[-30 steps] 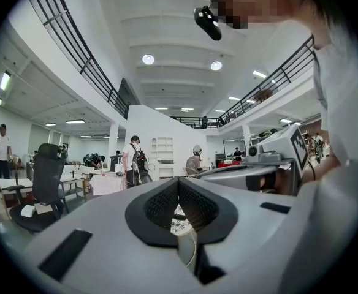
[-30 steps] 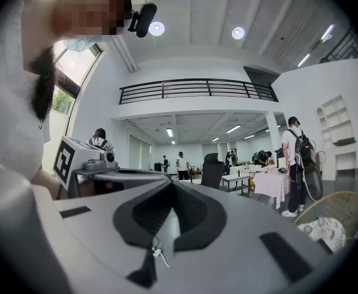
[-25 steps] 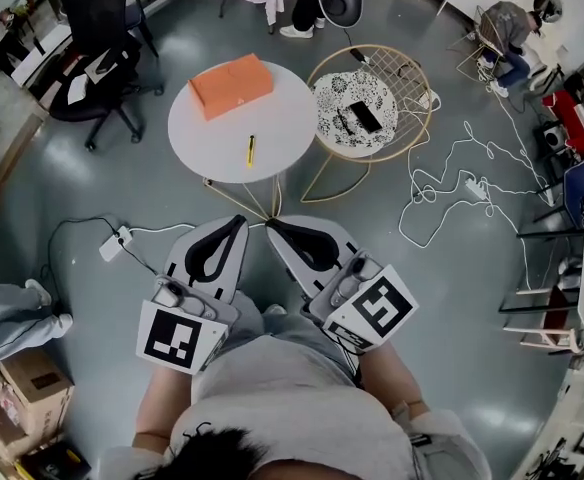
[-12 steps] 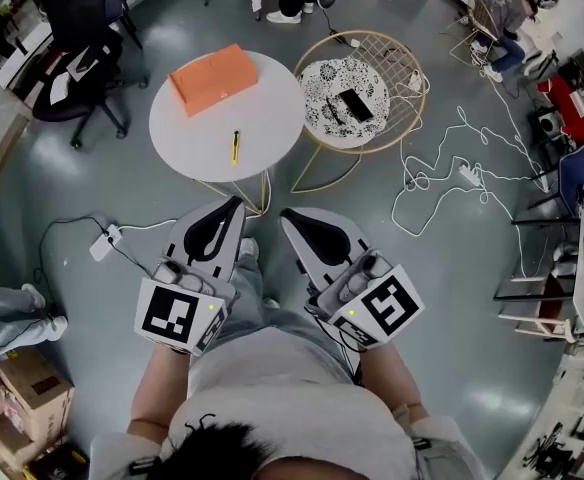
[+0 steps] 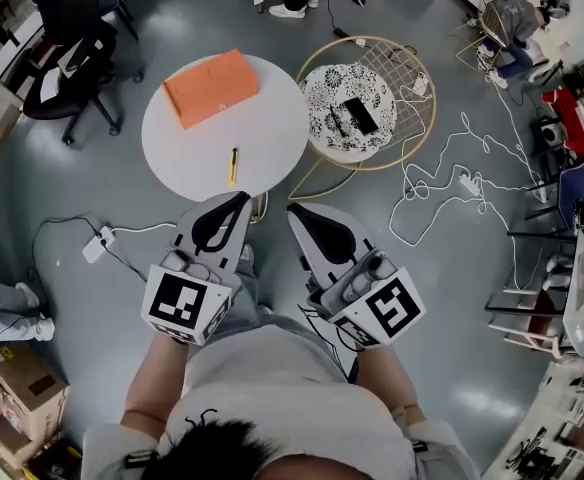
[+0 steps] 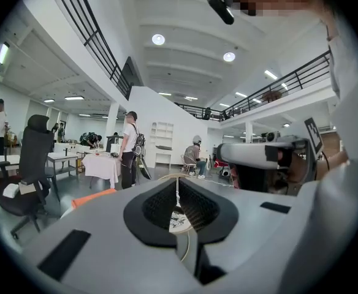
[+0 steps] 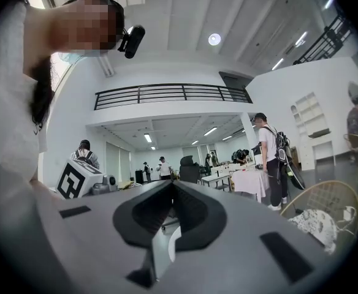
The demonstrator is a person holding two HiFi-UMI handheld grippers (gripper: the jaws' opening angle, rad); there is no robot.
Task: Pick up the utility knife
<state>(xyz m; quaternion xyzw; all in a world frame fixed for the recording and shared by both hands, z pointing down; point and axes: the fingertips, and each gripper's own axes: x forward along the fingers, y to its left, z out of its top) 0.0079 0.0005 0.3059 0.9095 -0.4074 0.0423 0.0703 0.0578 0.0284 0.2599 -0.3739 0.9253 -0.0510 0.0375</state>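
The utility knife [image 5: 234, 165], yellow and black, lies near the front edge of the round white table [image 5: 272, 128]. An orange box [image 5: 210, 88] rests on the table's far side. Both grippers are held low in front of the person, below the table's near edge. My left gripper [image 5: 243, 199] is shut and empty, its tip just short of the knife. My right gripper [image 5: 293, 209] is also shut and empty, beside it to the right. In the left gripper view the left gripper [image 6: 178, 178] has its jaws together; the orange box [image 6: 95, 196] peeks over it. The right gripper [image 7: 170, 182] looks the same. Neither gripper view shows the knife.
A wire-frame round chair [image 5: 412, 128] with a patterned cushion and a black phone [image 5: 360, 115] stands right of the table. A black office chair [image 5: 67, 63] is at the left. Cables [image 5: 442, 183] and a power strip [image 5: 94, 245] lie on the floor. Cardboard boxes [image 5: 22, 386] sit at lower left.
The person has stepped toward the table: table and knife have slid down the head view, closer to the gripper tips. Both grippers stay shut and side by side.
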